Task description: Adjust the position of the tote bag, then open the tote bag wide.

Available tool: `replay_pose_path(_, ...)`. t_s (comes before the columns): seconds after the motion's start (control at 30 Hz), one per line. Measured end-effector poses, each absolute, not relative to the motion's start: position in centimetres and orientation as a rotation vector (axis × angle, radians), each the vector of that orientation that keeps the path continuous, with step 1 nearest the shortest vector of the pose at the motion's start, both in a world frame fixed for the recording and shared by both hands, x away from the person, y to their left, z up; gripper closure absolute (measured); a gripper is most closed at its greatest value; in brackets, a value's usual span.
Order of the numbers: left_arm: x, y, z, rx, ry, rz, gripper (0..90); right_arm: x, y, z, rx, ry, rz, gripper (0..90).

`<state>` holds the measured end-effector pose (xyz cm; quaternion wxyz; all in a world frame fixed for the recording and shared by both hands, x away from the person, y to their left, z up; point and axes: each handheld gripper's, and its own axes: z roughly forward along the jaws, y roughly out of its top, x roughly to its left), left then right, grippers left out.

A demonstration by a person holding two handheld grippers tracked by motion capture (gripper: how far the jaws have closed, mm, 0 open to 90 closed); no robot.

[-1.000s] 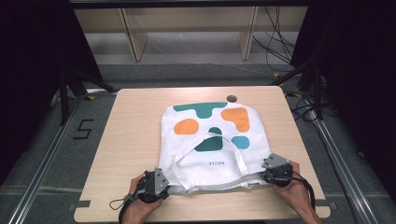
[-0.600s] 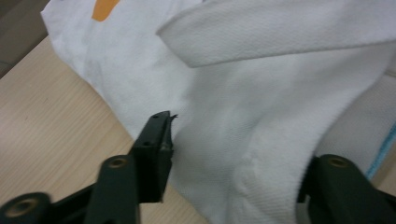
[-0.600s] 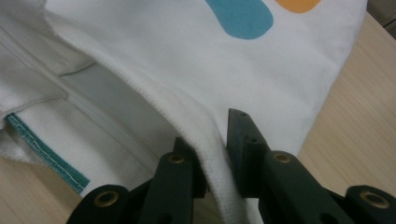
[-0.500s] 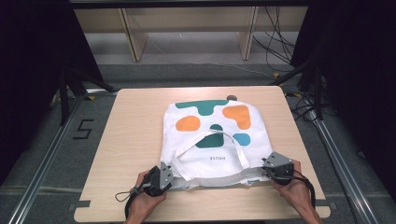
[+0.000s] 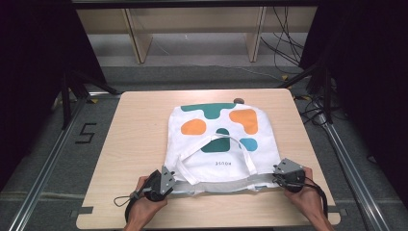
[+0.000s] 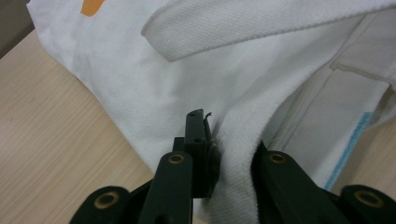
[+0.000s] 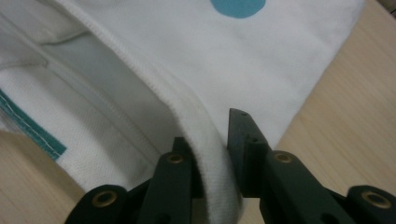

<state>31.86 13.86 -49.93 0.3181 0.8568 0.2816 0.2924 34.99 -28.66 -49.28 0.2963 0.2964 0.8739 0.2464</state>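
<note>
Table (image 5: 134,144): light wood, flat, nothing else on it worth noting. White tote bag (image 5: 219,144) lay flat across its middle, printed side up with orange, teal and blue blobs, open mouth toward the near edge. Judged light, thin canvas, fully limp: no stiffness to carry a shape, would sag and fold wherever unsupported, not fragile, weave grippy enough not to slide out of a pinch. Handle strap (image 5: 192,166) looped loose over the front panel, free to flop and snag. Left gripper (image 6: 219,154) clamped on the rolled top hem at the bag's near left corner, cloth bunched between the jaws. Right gripper (image 7: 217,149) pinched the same hem at the near right corner, fold of fabric squeezed tight. Best hold judged as taken: doubled, stitched hem at both mouth corners, wide apart so the top layer lifts evenly. Single-layer pinch mid-panel would just pucker.
</note>
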Motion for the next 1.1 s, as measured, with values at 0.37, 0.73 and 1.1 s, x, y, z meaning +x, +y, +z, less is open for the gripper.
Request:
replay_pose_path(0.37,30.9,15.1,-48.9,2.229,0.724,0.748,80.5,33.1,-28.8,-47.1,0.786,2.224,0.791,83.0)
replay_pose_path(0.73,31.0,15.7,-47.0,2.105,0.707,0.819,82.9,32.6,-28.9,-45.3,0.771,2.144,0.907,84.9)
replay_pose_path(1.1,31.1,16.4,-44.7,2.025,0.679,0.828,84.0,32.1,-28.4,-41.7,0.71,2.054,0.96,87.5)
